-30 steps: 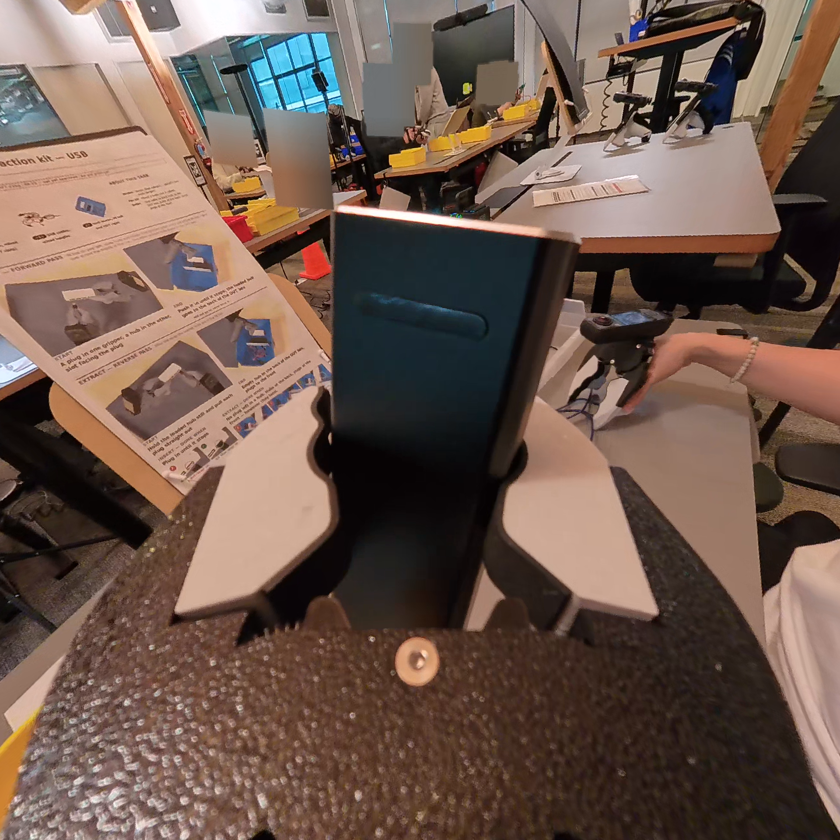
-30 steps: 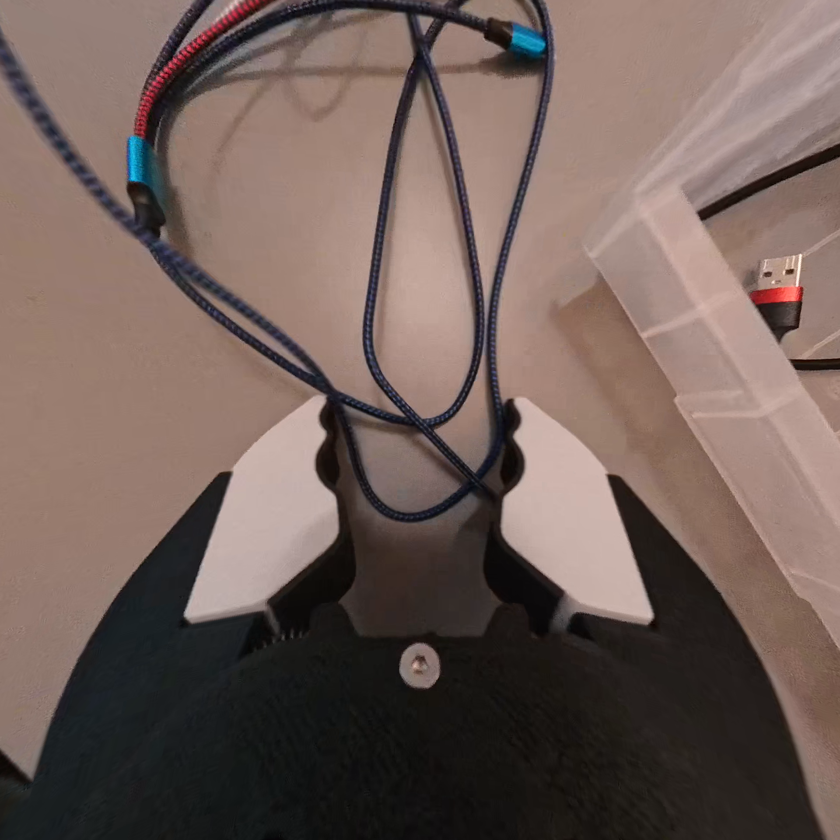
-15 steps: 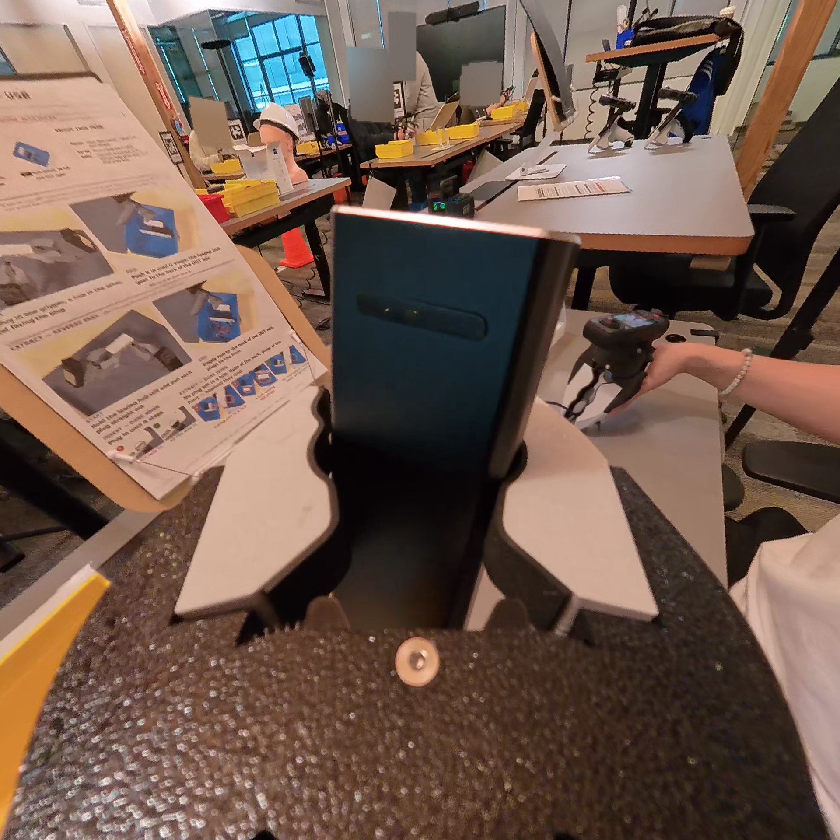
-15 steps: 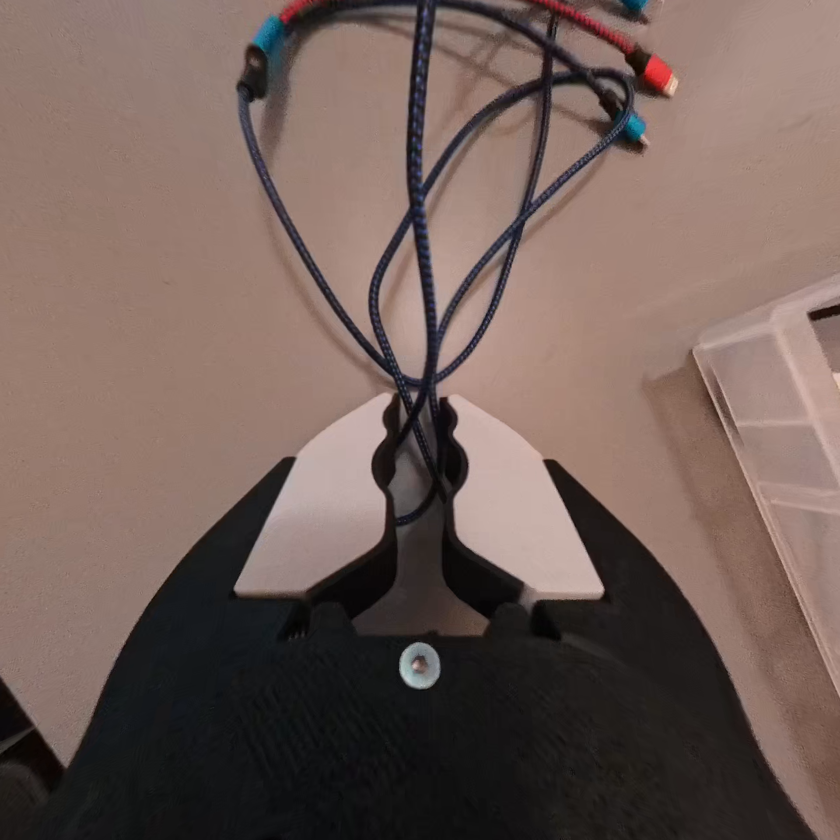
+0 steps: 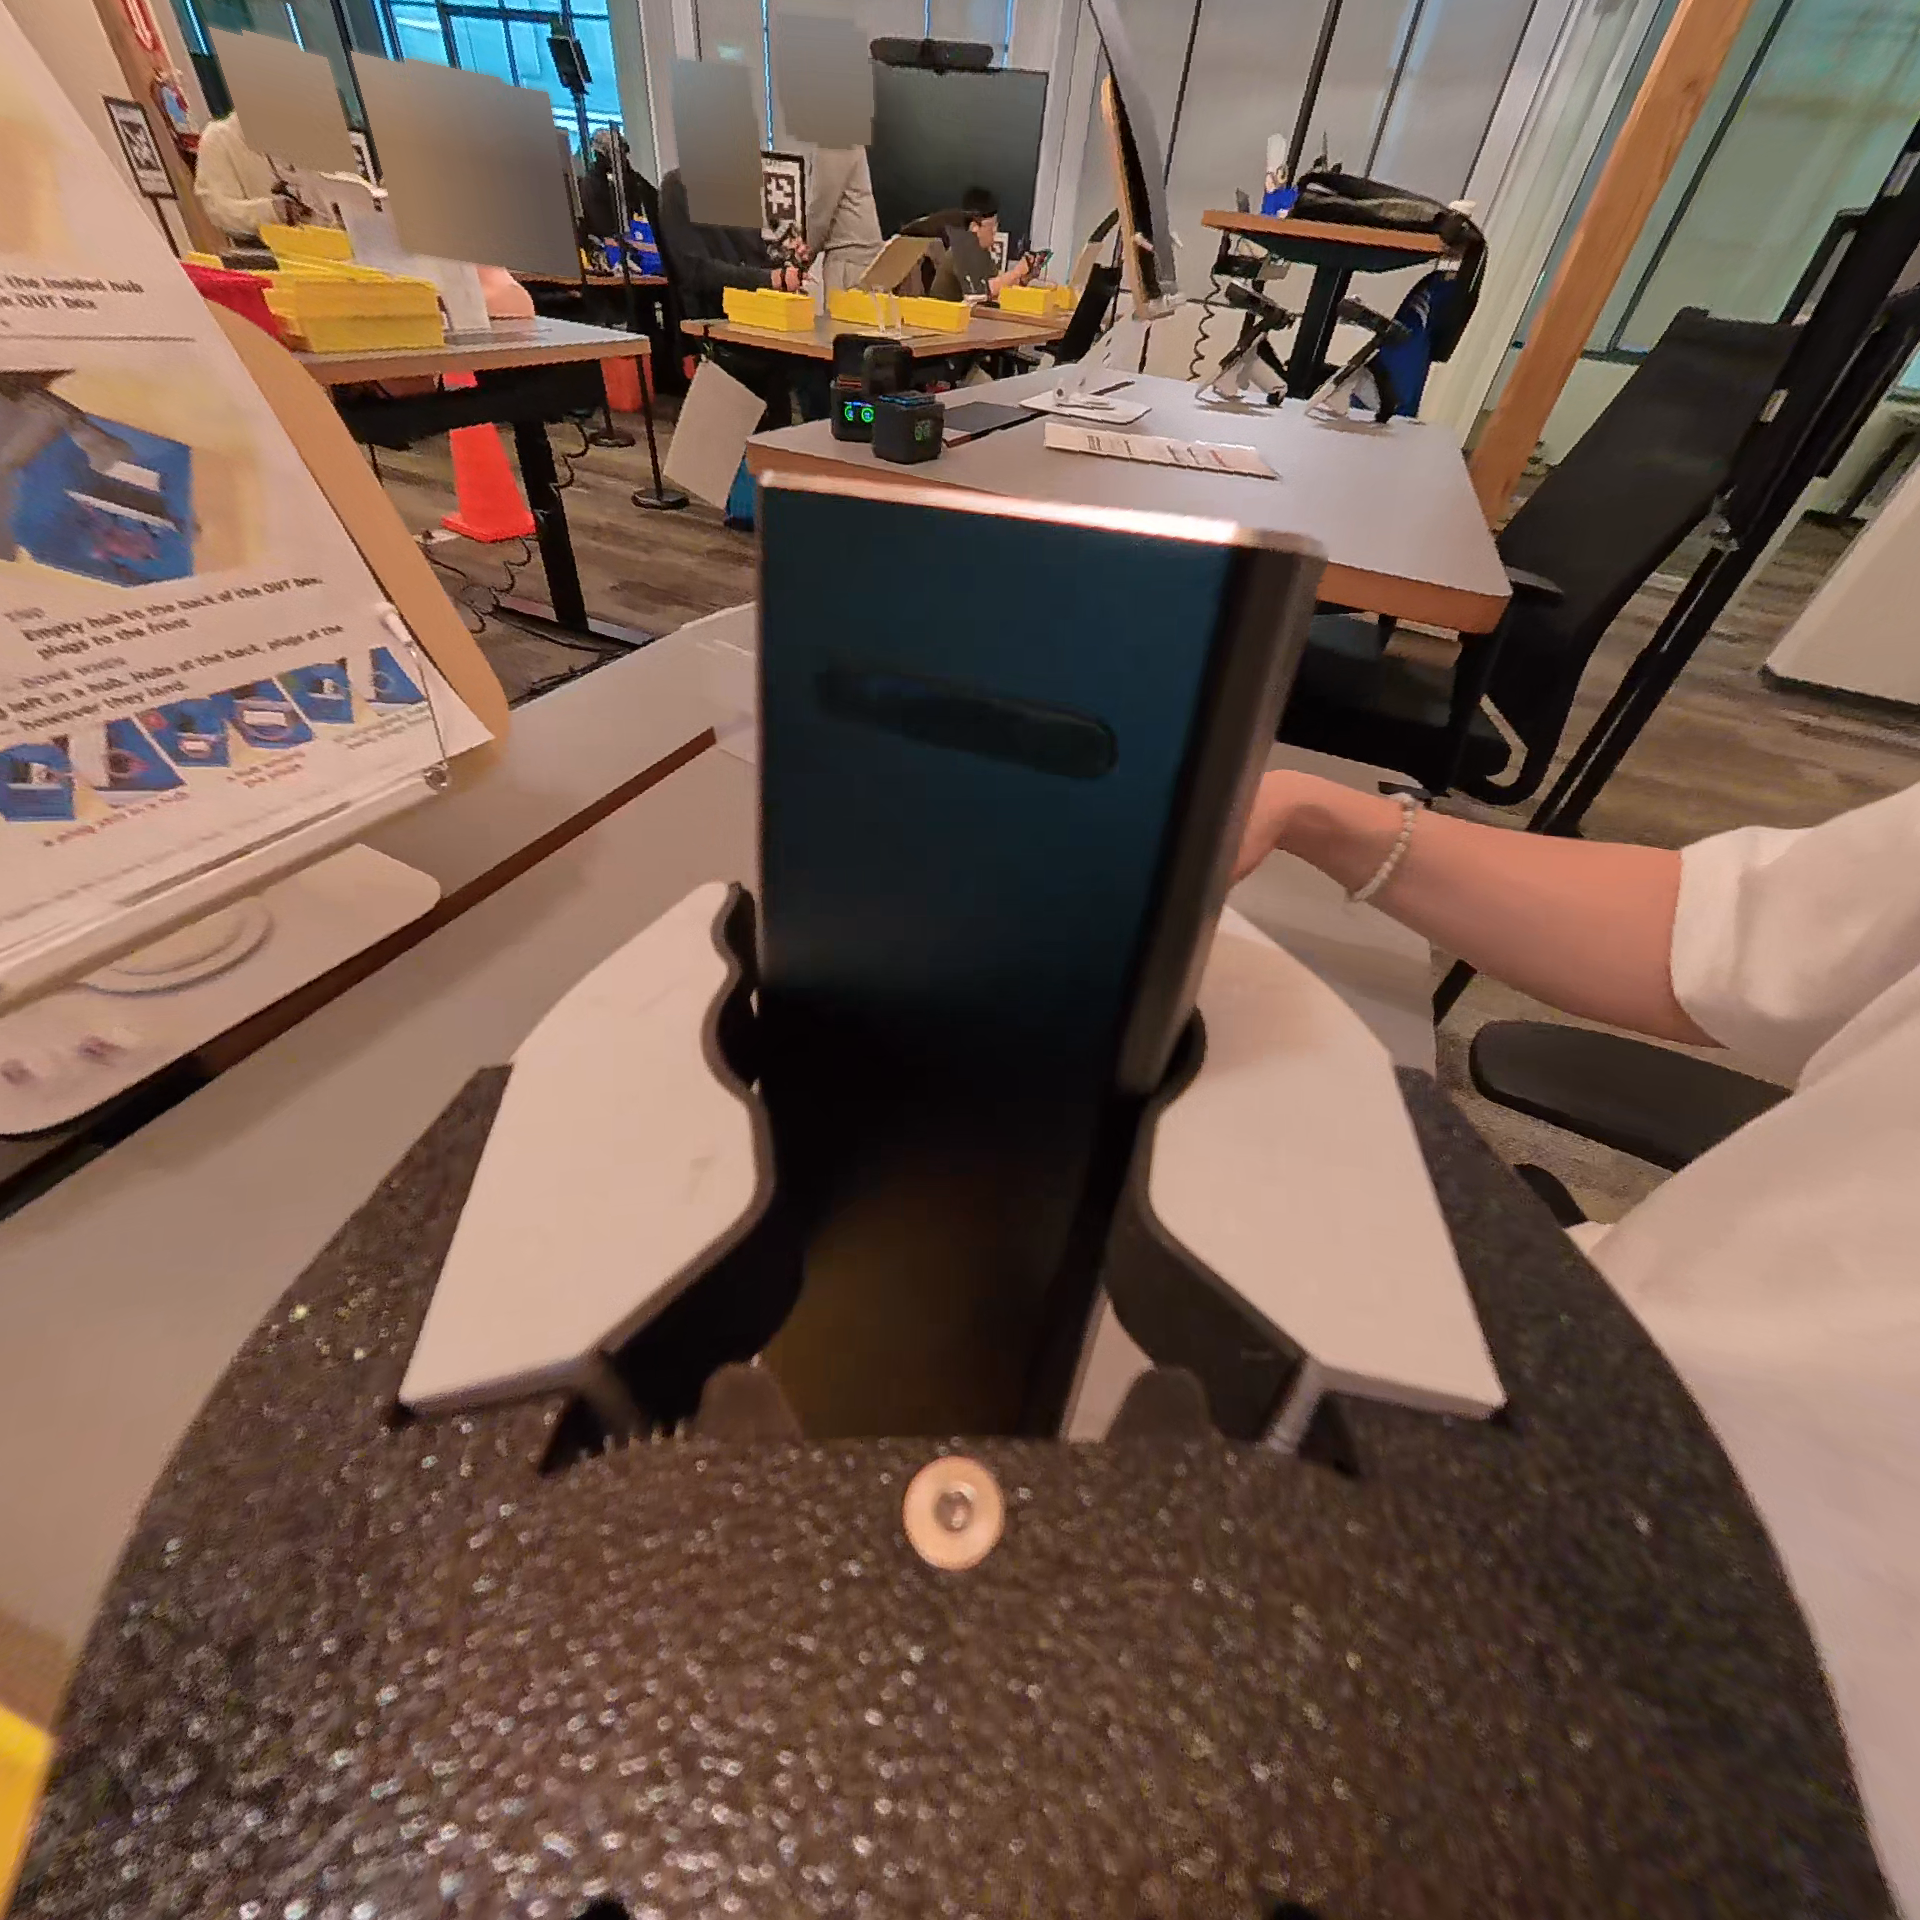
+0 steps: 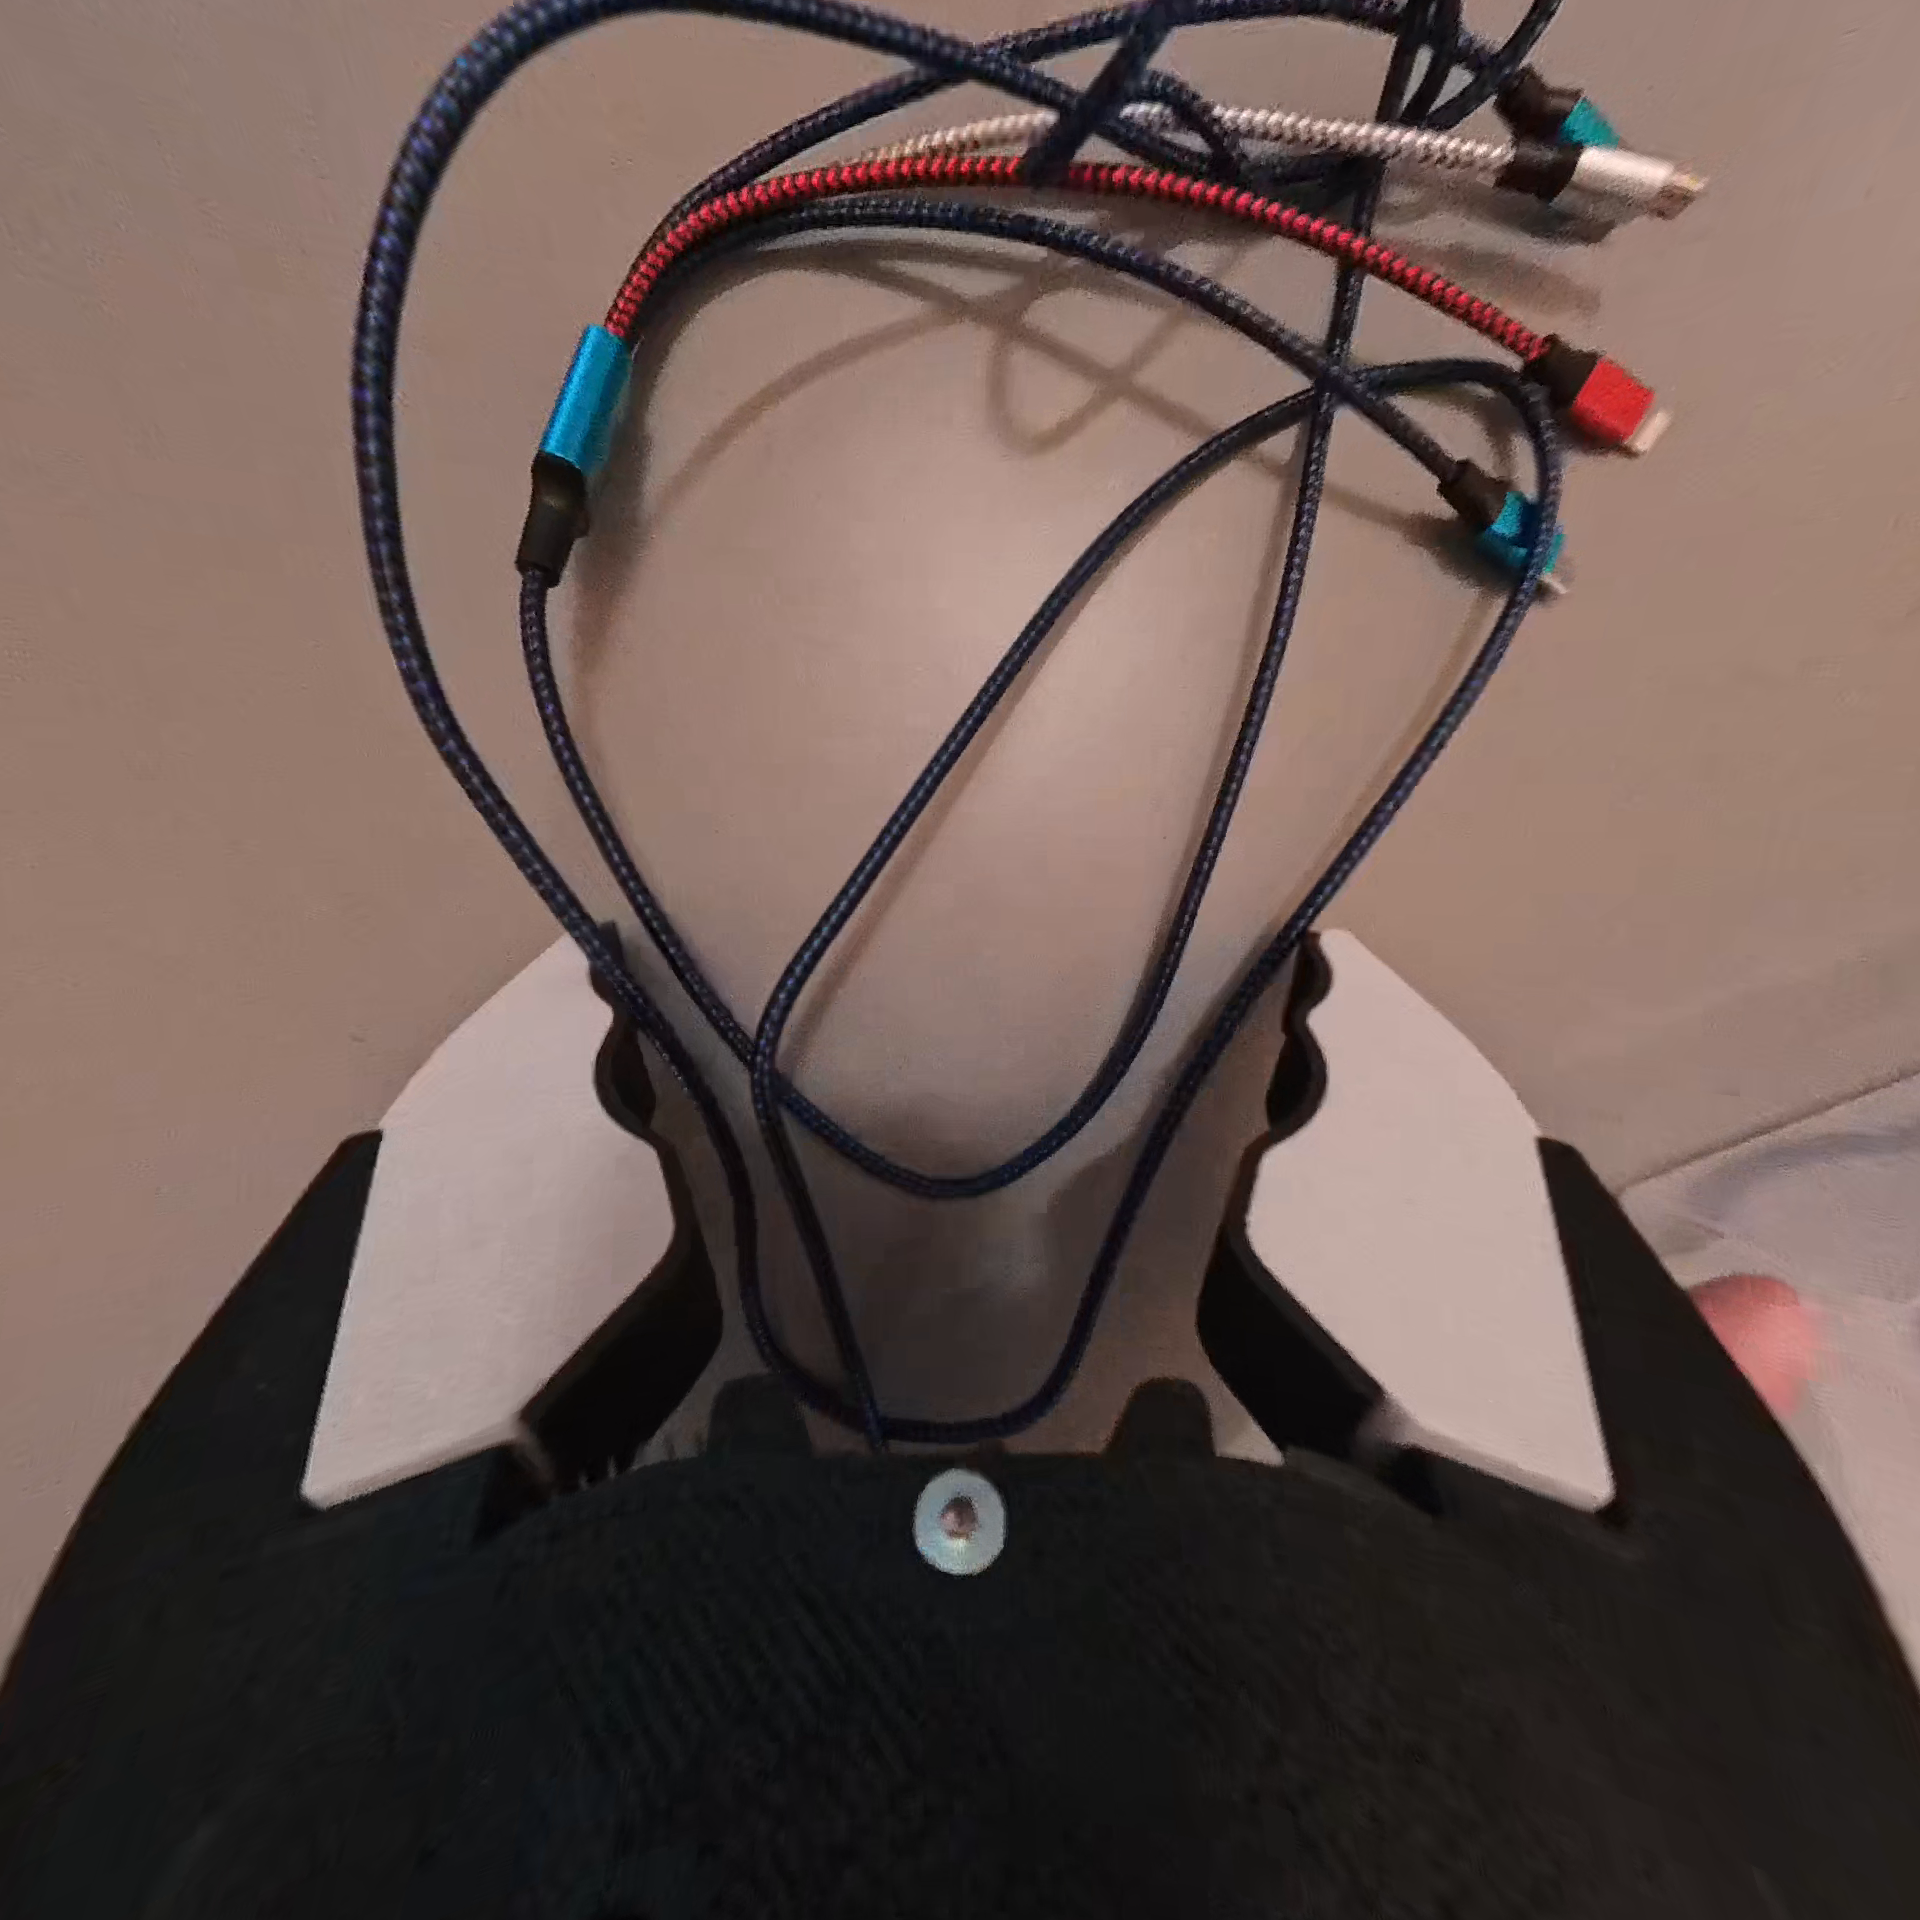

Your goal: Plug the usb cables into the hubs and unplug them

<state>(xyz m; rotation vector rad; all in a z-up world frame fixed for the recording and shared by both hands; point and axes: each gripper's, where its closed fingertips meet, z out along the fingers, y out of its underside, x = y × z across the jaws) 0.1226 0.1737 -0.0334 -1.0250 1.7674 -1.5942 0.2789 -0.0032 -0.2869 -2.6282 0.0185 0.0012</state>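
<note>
We hold the hub [image 5: 987, 831], a dark teal slab with a slot in its face, upright in our left gripper [image 5: 951, 997]; its jaws are clamped on the hub's two narrow sides. Left of the hub stands an instruction sheet [image 5: 177, 582] on a tilted board, and right of the hub our right arm [image 5: 1507, 904] reaches across the table [image 5: 582, 935], its hand mostly hidden behind the hub. Beyond the hub stand other tables, yellow bins [image 5: 353, 301] and an orange cone [image 5: 483, 483]. Our right gripper [image 6: 961, 1039] looks down on the table top with its jaws spread wide, gripping nothing. Loops of a blue braided cable [image 6: 1039, 727] lie in the gap between the jaws, close to the fingers; whether they touch we cannot tell. Farther out along that cable sit a blue junction sleeve [image 6: 582, 400], a red braided branch [image 6: 1195, 197] ending in a red plug [image 6: 1605, 400], a silver plug [image 6: 1631, 182] and a small blue plug [image 6: 1512, 530].
</note>
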